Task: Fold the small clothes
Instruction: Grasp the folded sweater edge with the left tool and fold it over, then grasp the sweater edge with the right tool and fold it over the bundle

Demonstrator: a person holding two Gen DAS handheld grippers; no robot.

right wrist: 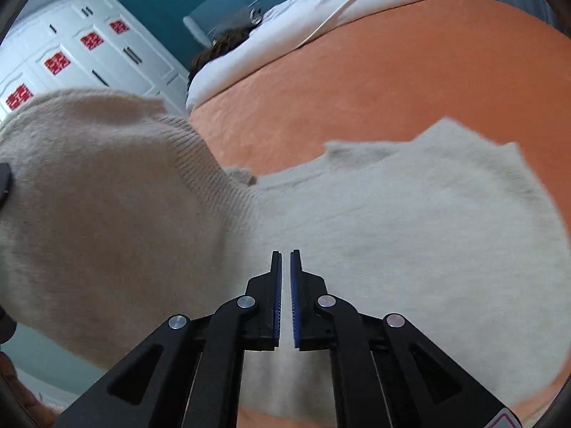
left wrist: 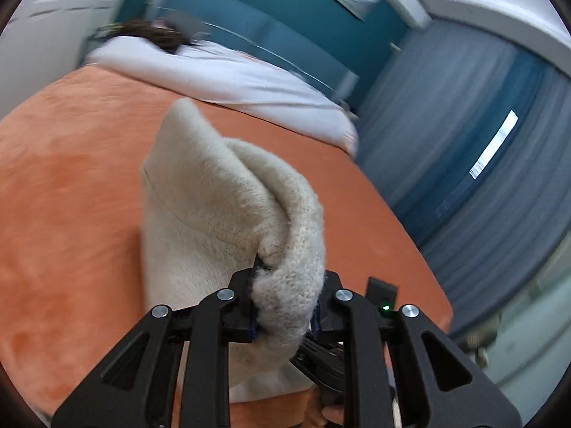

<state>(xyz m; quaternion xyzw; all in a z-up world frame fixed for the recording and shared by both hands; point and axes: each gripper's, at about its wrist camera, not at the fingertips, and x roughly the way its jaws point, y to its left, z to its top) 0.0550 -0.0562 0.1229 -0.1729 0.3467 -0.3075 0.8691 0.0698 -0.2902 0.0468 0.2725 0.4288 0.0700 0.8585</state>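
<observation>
Garment: cream fuzzy knit sweater (right wrist: 410,221), far part flat on the orange bed cover (right wrist: 392,82), left part lifted.
Left gripper (left wrist: 285,306): fingers clamped on a bunched sweater fold.
Right gripper (right wrist: 285,285): fingers nearly together, apparently gripping nothing, over the sweater.
Far: white duvet (left wrist: 232,78).

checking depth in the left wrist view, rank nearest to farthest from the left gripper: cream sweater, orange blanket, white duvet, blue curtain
1. cream sweater: clamped in the left gripper.
2. orange blanket: just beneath, spreading left and ahead.
3. white duvet and blue curtain: duvet at the bed's far end, curtain off to the right; too close to call.
</observation>
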